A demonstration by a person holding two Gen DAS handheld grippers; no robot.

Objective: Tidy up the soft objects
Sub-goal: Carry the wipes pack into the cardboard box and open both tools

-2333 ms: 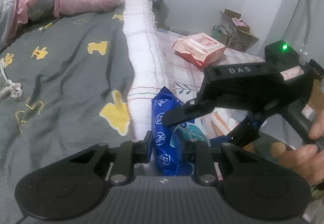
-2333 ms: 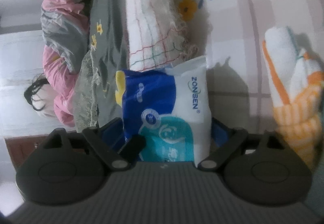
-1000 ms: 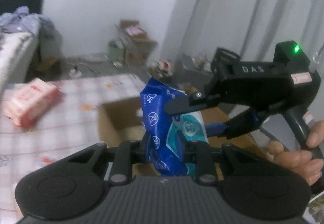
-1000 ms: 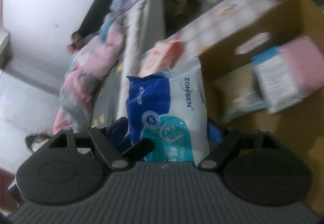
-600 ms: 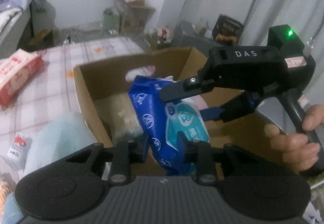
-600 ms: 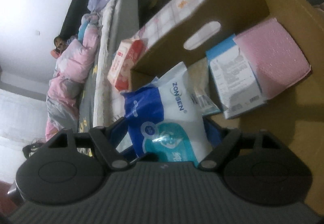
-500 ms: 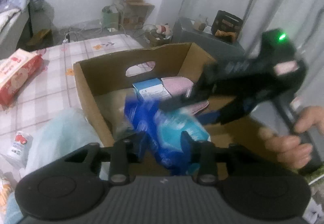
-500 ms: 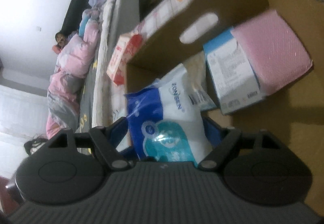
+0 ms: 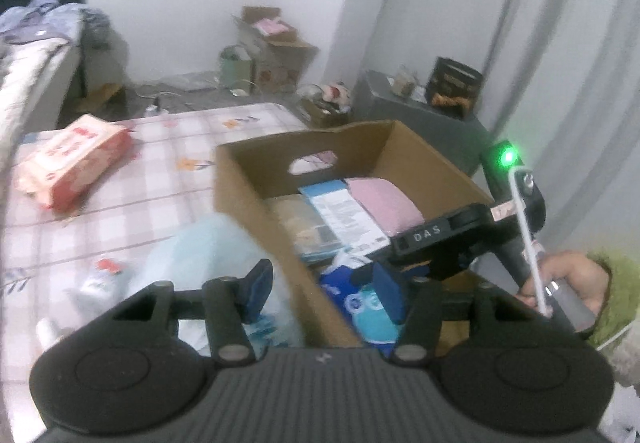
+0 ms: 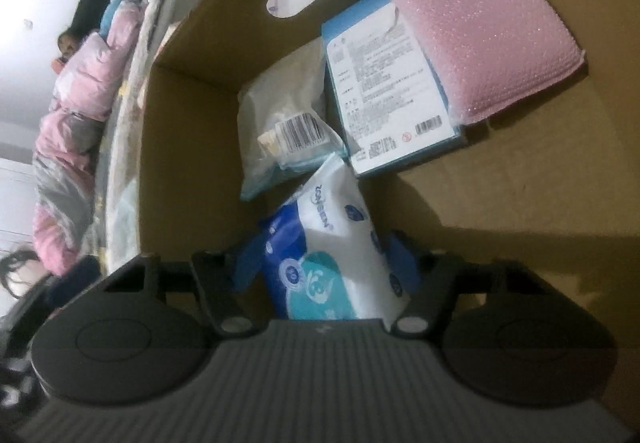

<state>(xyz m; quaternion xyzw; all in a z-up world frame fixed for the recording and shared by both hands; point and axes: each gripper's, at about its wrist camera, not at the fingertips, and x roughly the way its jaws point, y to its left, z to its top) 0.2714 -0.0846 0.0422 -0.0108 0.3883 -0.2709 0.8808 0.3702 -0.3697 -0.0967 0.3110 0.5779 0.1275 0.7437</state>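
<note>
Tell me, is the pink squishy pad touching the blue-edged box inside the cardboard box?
Touching. The right wrist view shows the pink pad lying on the blue-edged box, covering part of it.

One cardboard box holds four soft packs: one blue-white, one clear, one blue-edged, one pink; one red pack lies on the bed, beyond the left hand-held gripper.

Checked mattress under cardboard box
</note>
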